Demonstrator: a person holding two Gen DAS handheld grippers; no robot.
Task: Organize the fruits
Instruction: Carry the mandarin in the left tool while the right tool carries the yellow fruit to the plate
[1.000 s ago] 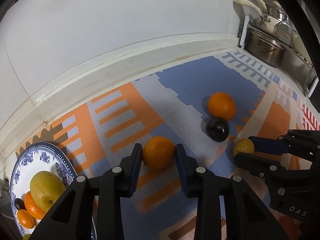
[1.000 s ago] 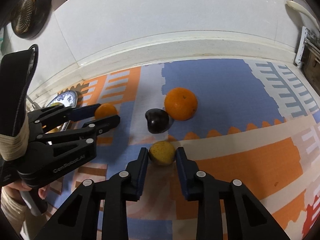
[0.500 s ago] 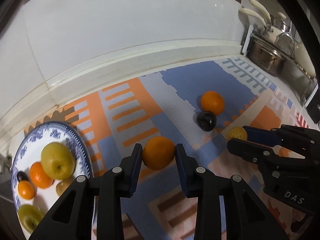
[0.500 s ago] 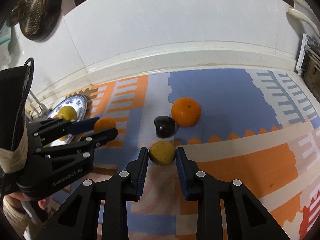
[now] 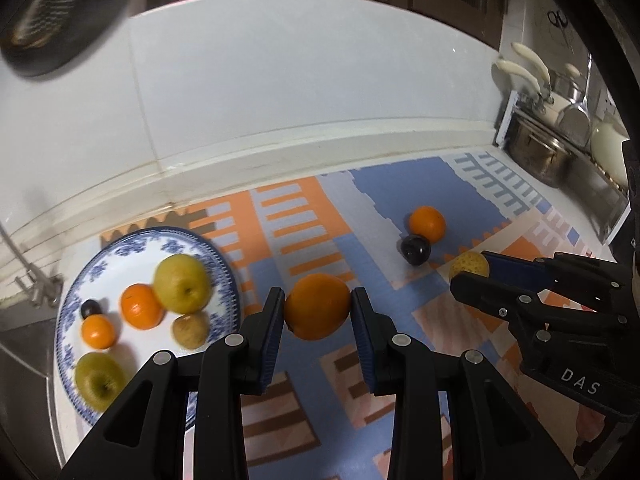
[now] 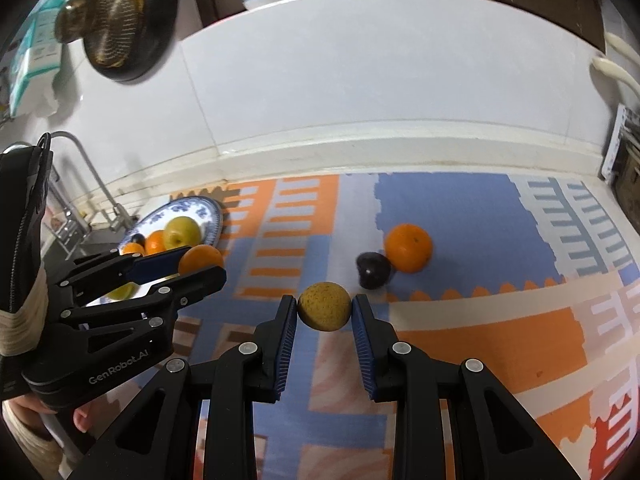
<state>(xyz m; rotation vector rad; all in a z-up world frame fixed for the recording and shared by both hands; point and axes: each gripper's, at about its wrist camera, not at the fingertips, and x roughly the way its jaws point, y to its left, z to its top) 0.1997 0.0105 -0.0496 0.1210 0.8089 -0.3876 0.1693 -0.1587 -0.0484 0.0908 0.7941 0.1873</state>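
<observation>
My left gripper [image 5: 318,308] is shut on an orange [image 5: 317,306] and holds it above the patterned mat, just right of a blue-and-white plate [image 5: 208,252] that holds several fruits. My right gripper [image 6: 325,307] is shut on a small yellow speckled fruit [image 6: 325,306], also lifted off the mat. It also shows in the left wrist view [image 5: 469,265]. A second orange [image 6: 408,247] and a dark plum [image 6: 373,269] lie touching on the blue part of the mat. The left gripper with its orange [image 6: 200,260] shows at the left of the right wrist view.
A white tiled wall and ledge [image 5: 280,148] run along the back. Steel pots [image 5: 538,156] stand at the far right. A tap and sink edge [image 6: 80,184] lie left of the plate. A dark strainer [image 6: 116,20] hangs on the wall.
Both grippers have risen with their fruits and drawn back from the mat. The left one has swung toward the plate, which now shows fully.
</observation>
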